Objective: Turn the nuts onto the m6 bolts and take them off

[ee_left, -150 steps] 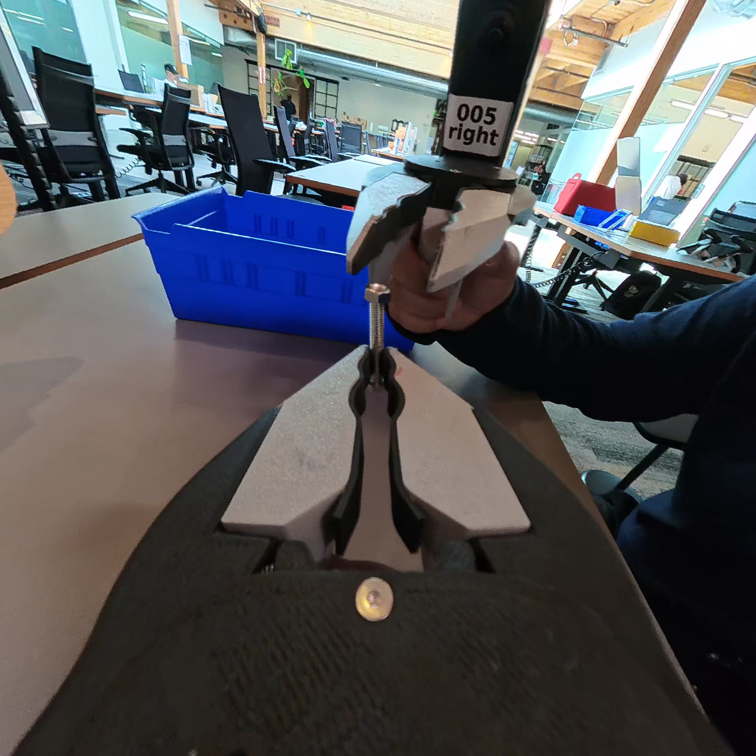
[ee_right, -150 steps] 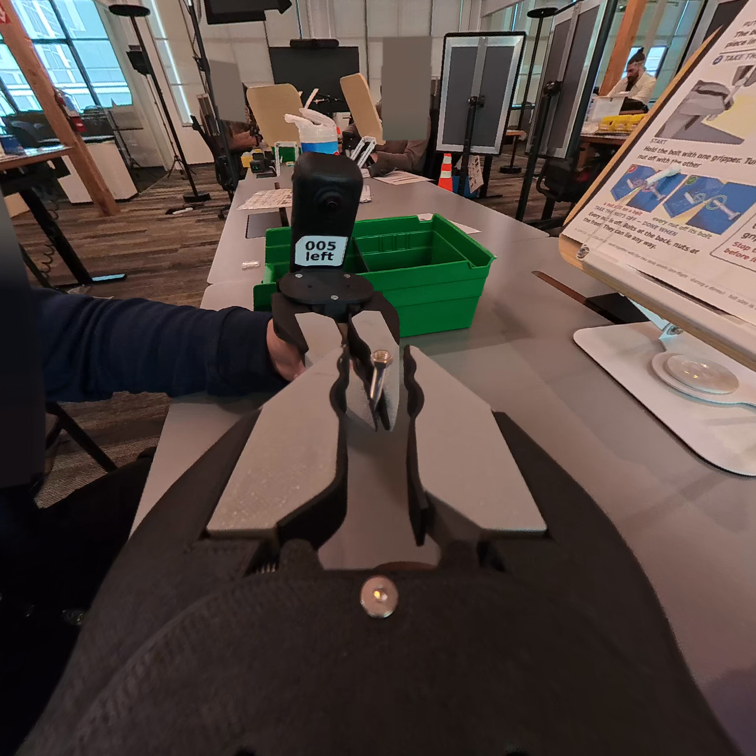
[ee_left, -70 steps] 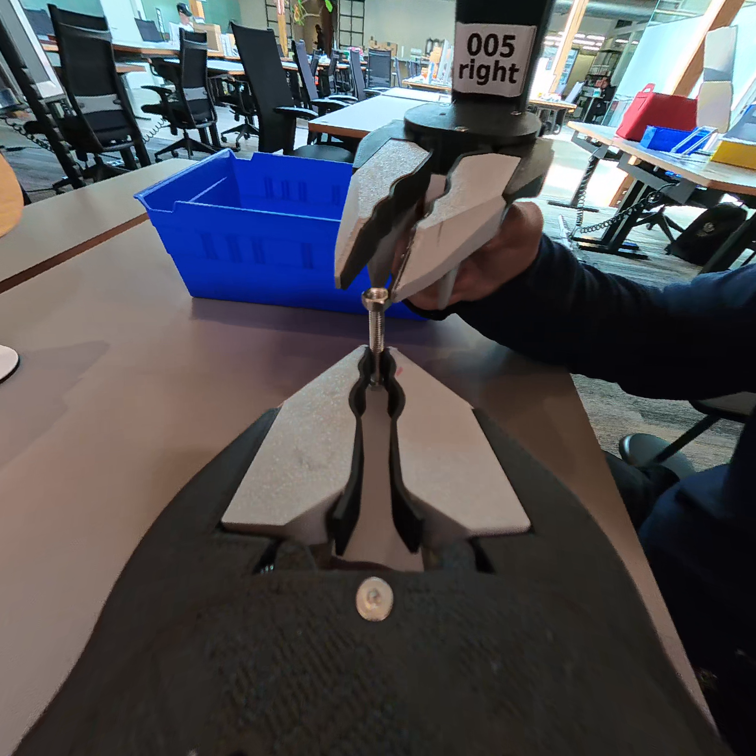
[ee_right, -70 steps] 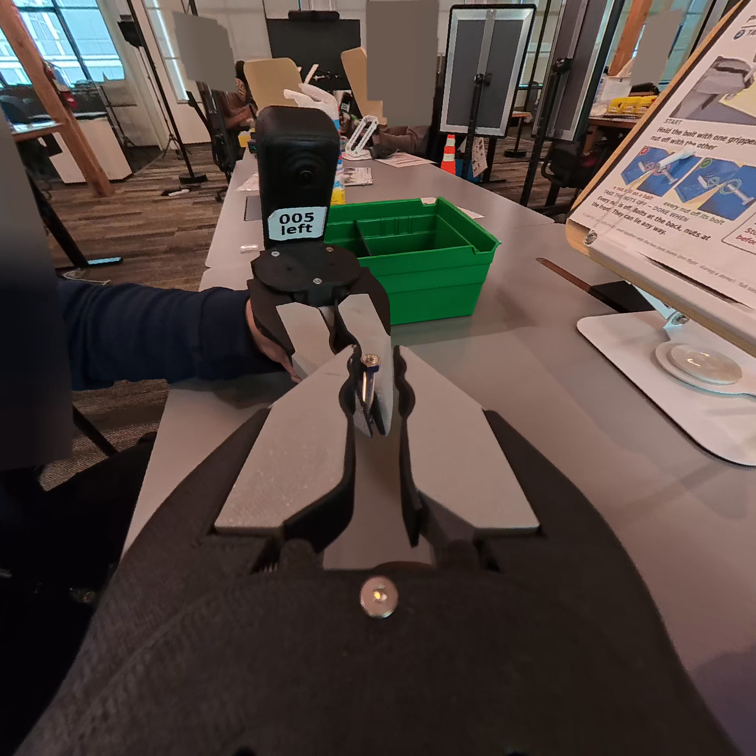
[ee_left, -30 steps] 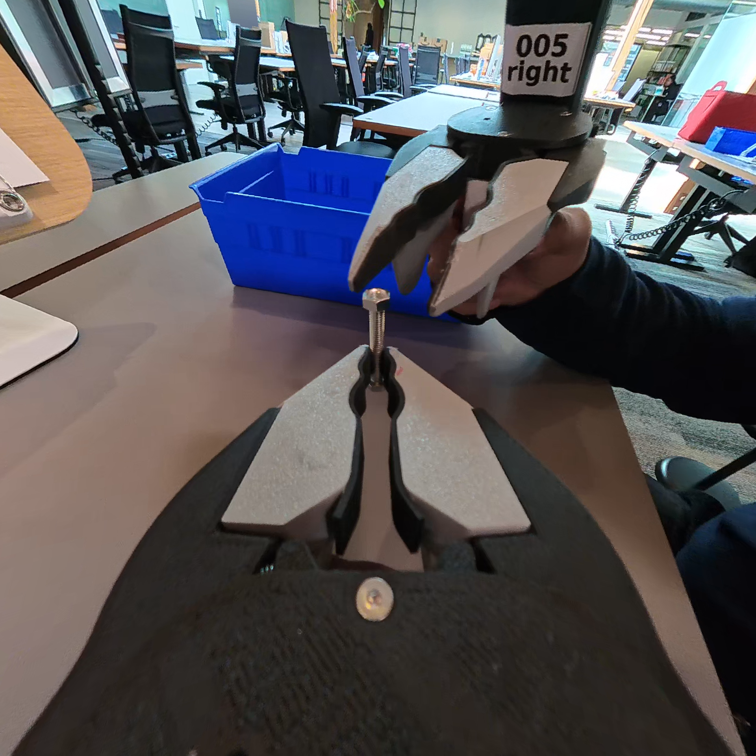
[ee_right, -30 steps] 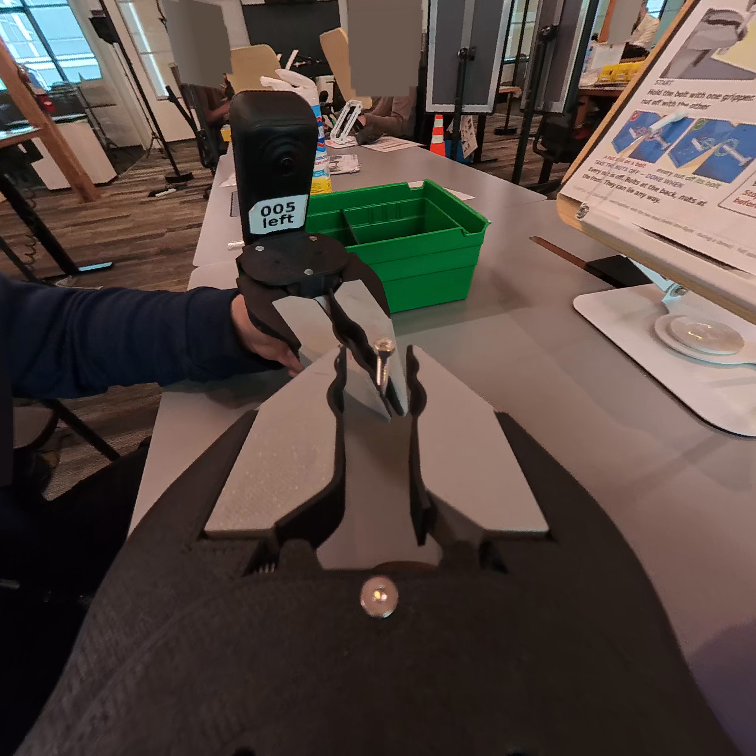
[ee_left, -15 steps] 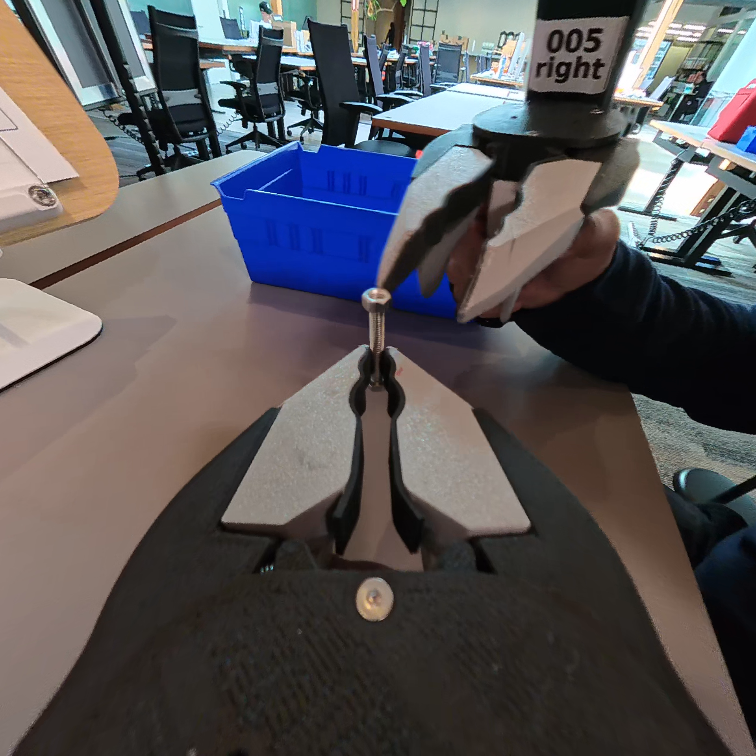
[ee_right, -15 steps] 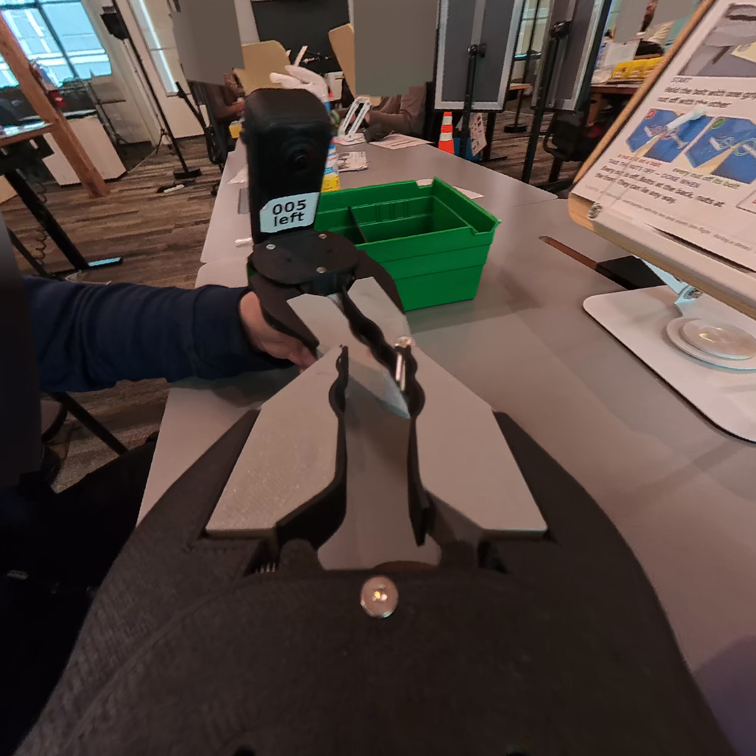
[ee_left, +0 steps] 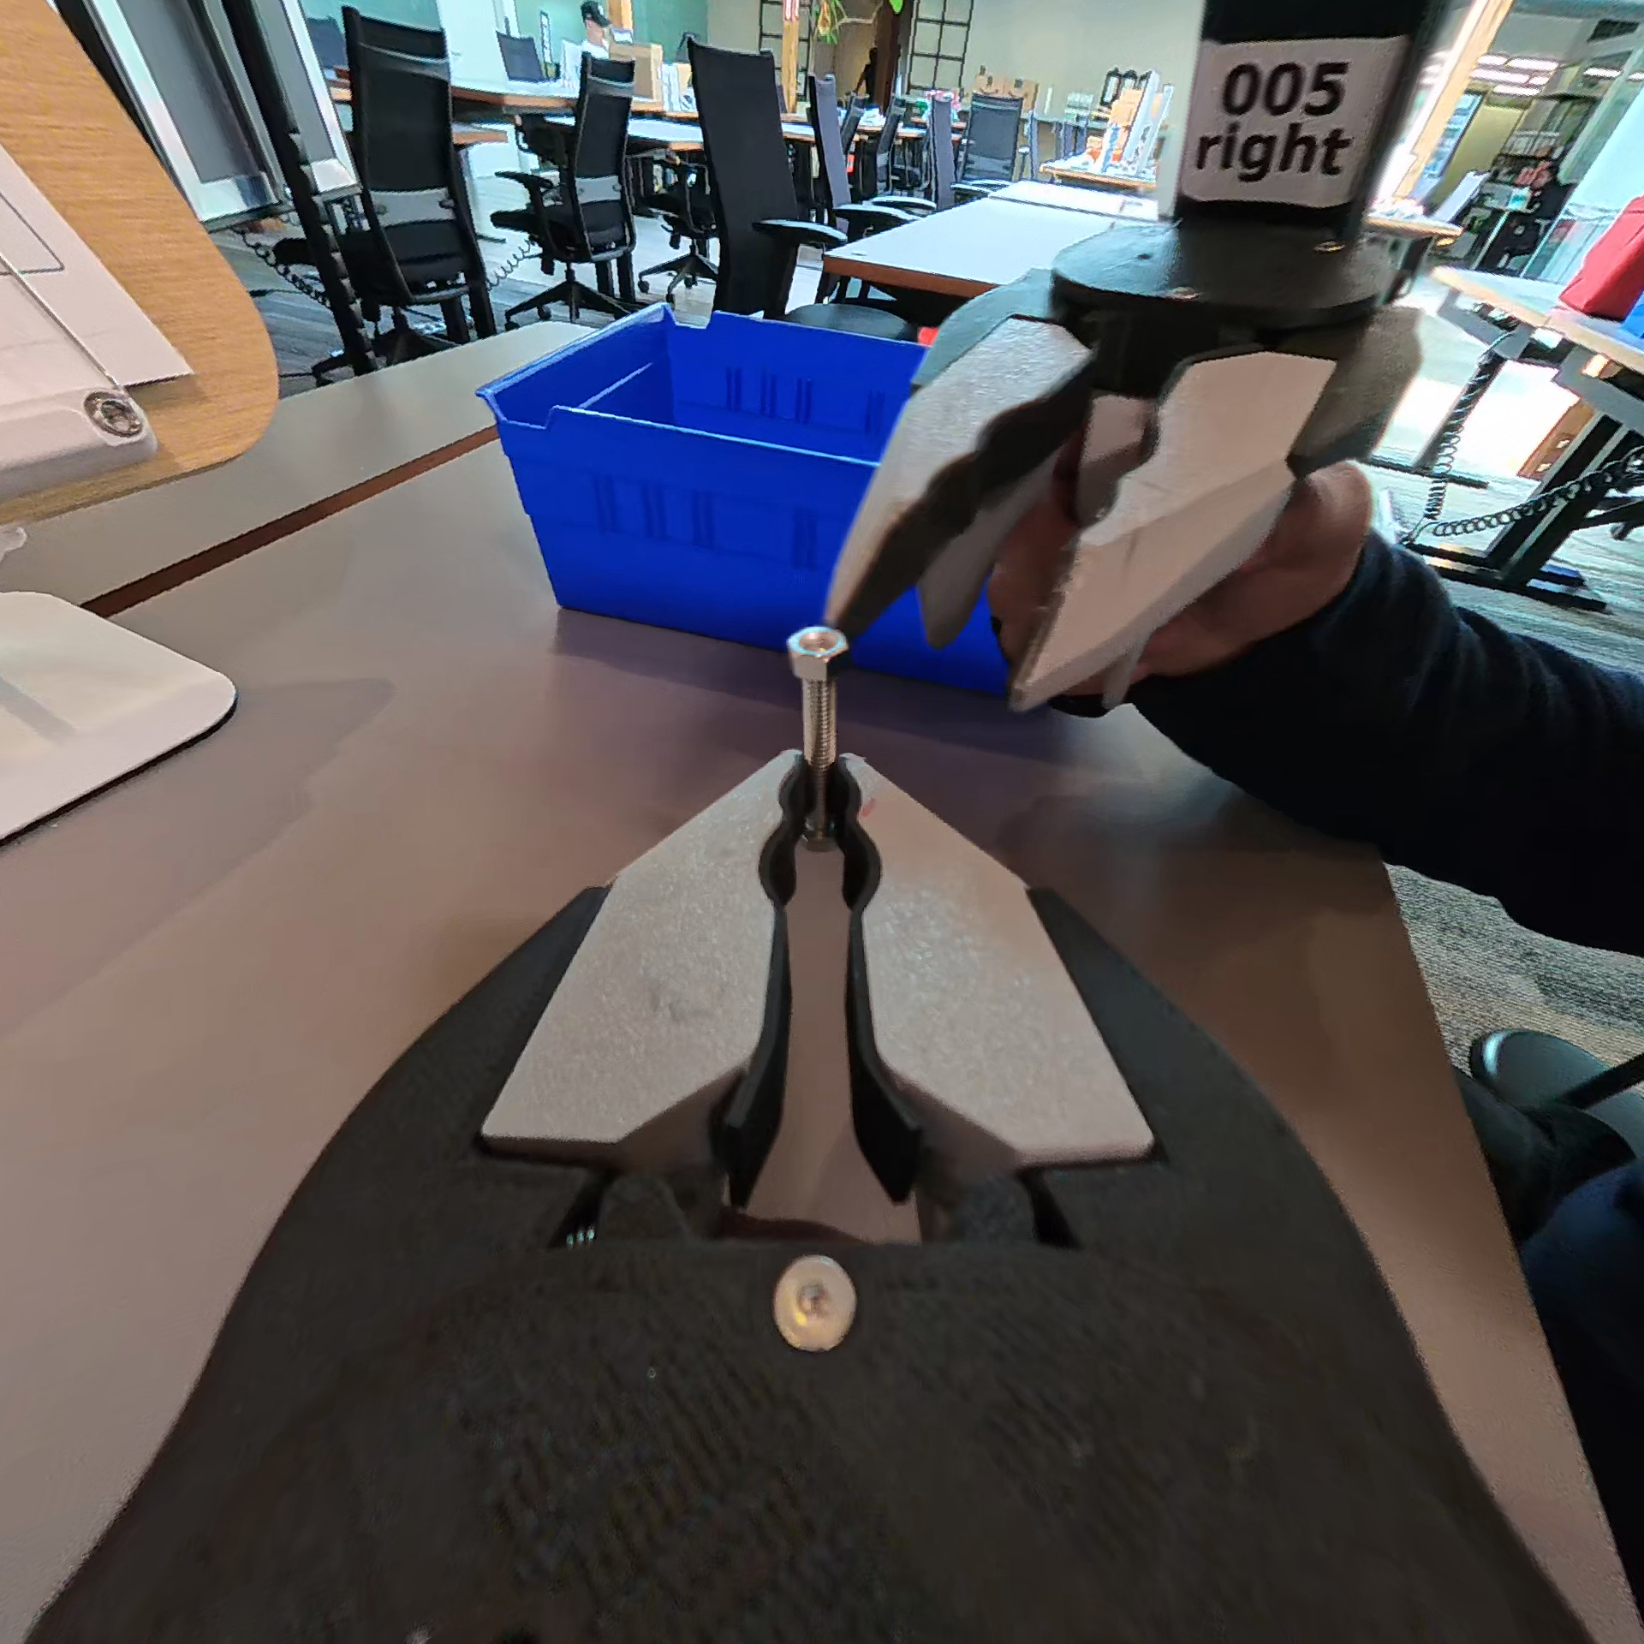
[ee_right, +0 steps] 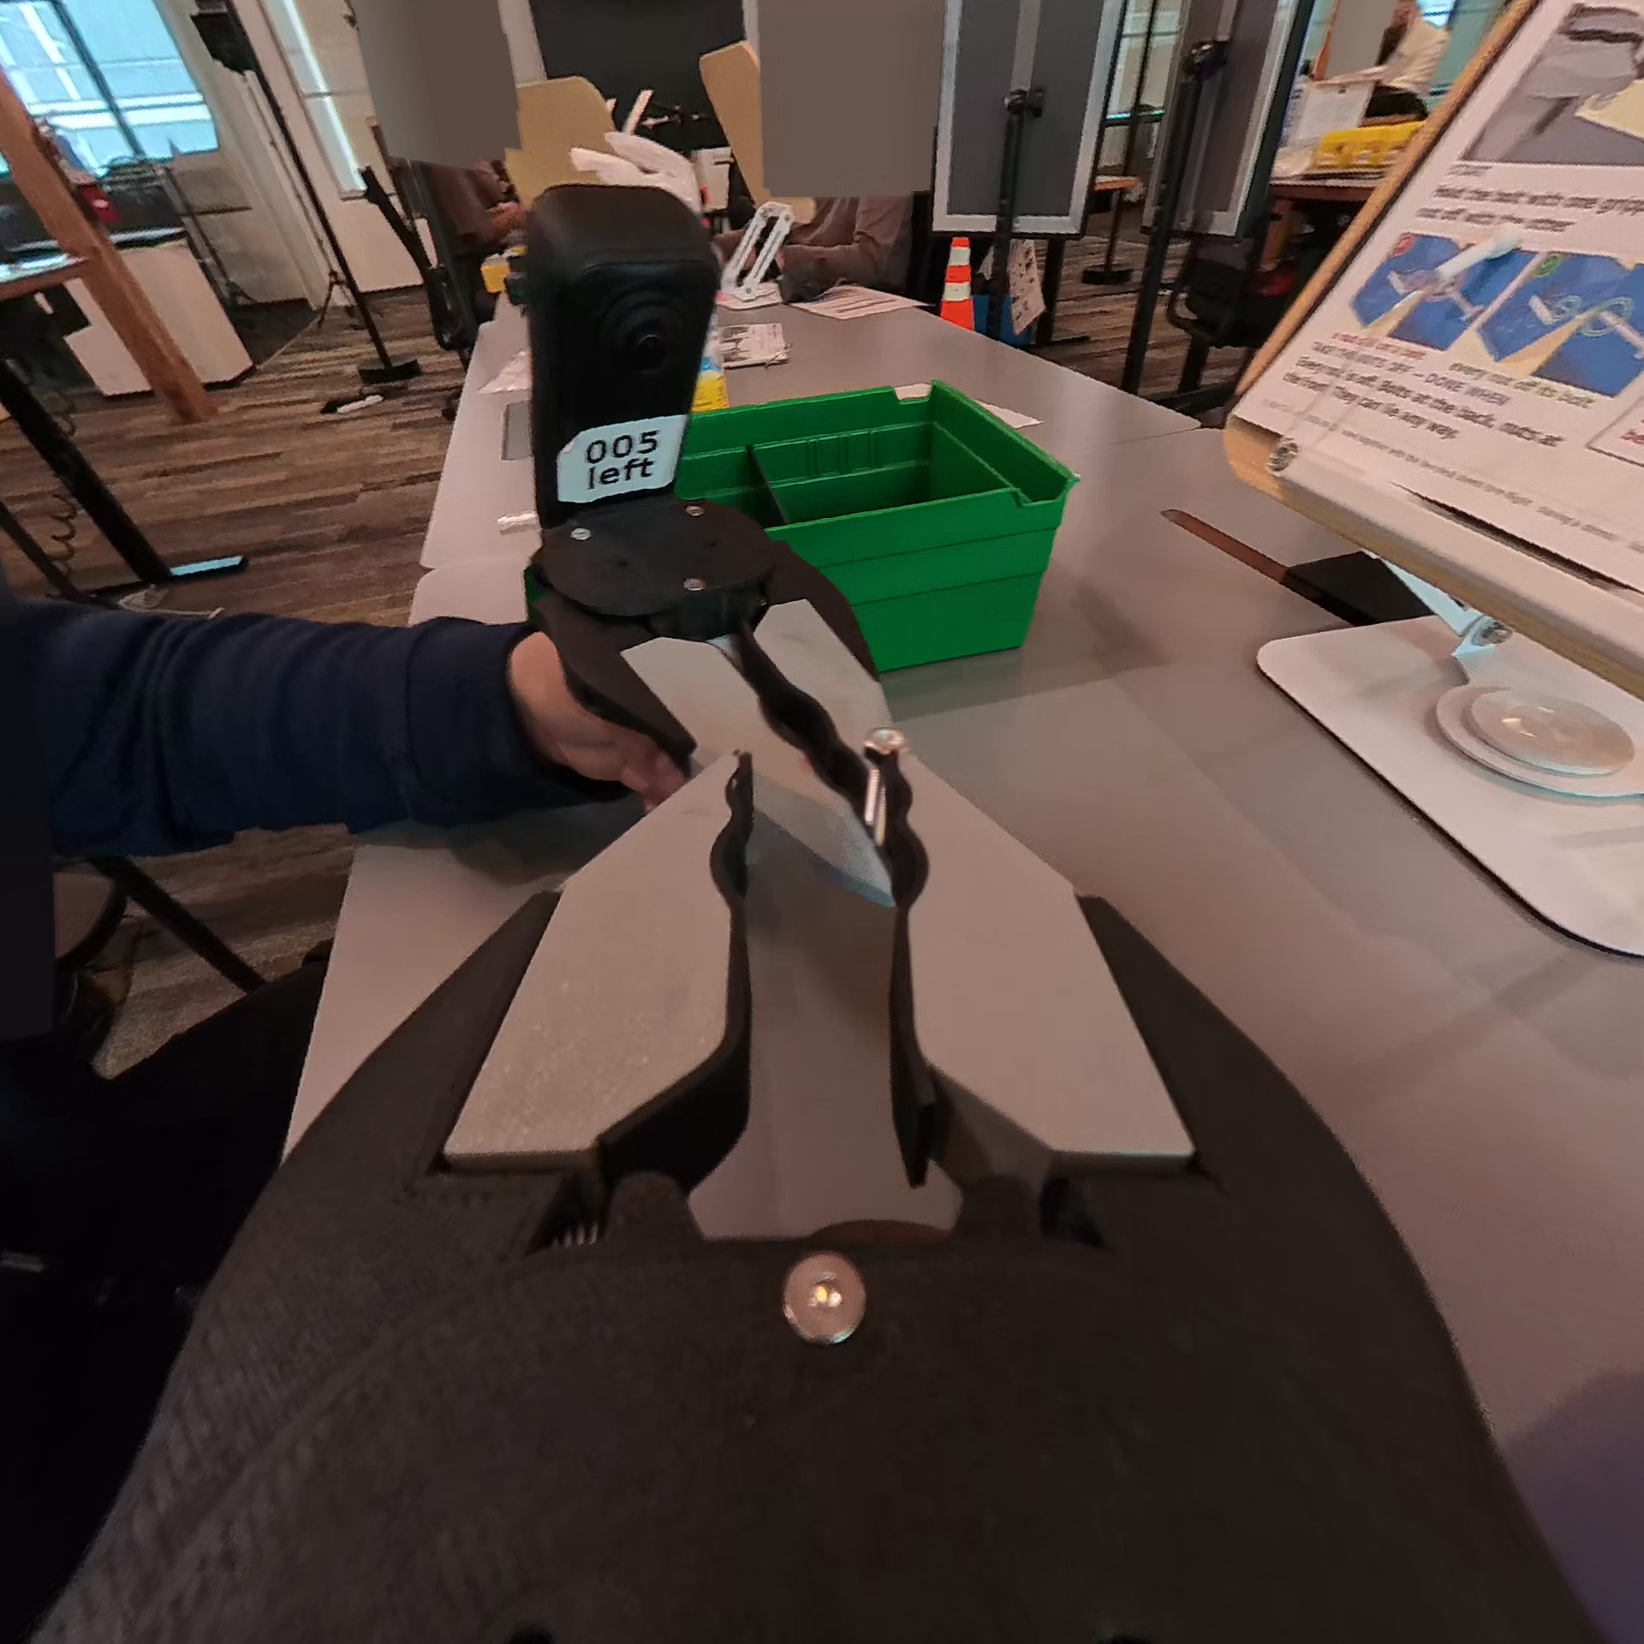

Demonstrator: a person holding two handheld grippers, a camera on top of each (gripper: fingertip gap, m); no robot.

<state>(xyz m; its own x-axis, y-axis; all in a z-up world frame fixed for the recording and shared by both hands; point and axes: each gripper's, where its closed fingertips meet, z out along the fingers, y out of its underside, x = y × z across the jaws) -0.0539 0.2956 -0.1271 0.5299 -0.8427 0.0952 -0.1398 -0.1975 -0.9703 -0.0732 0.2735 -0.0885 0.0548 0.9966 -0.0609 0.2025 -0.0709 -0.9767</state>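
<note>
My left gripper [ee_left: 818, 801] is shut on the lower end of a silver M6 bolt [ee_left: 817, 721] and holds it upright above the grey table. A hex nut [ee_left: 818, 654] sits at the bolt's top end. My right gripper [ee_left: 930, 658] is open and points down from the upper right, one fingertip right beside the nut. In the right wrist view my right gripper [ee_right: 818, 774] is open, with the bolt [ee_right: 876, 801] and nut [ee_right: 885, 740] against the inner side of its right finger. The left gripper [ee_right: 867, 854] holds the bolt from behind.
A blue bin [ee_left: 712, 498] stands on the table behind the bolt. A green divided bin [ee_right: 890, 534] stands on the far side. An instruction board [ee_right: 1468, 356] on a white stand base [ee_right: 1468, 756] is to the right. Office chairs and desks lie beyond. About 4 cm separates my left fingertips from my right.
The right gripper has shifted sideways, staying open. The bolt now sits by its right finger instead of midway between the fingers. The left gripper still holds the bolt.
</note>
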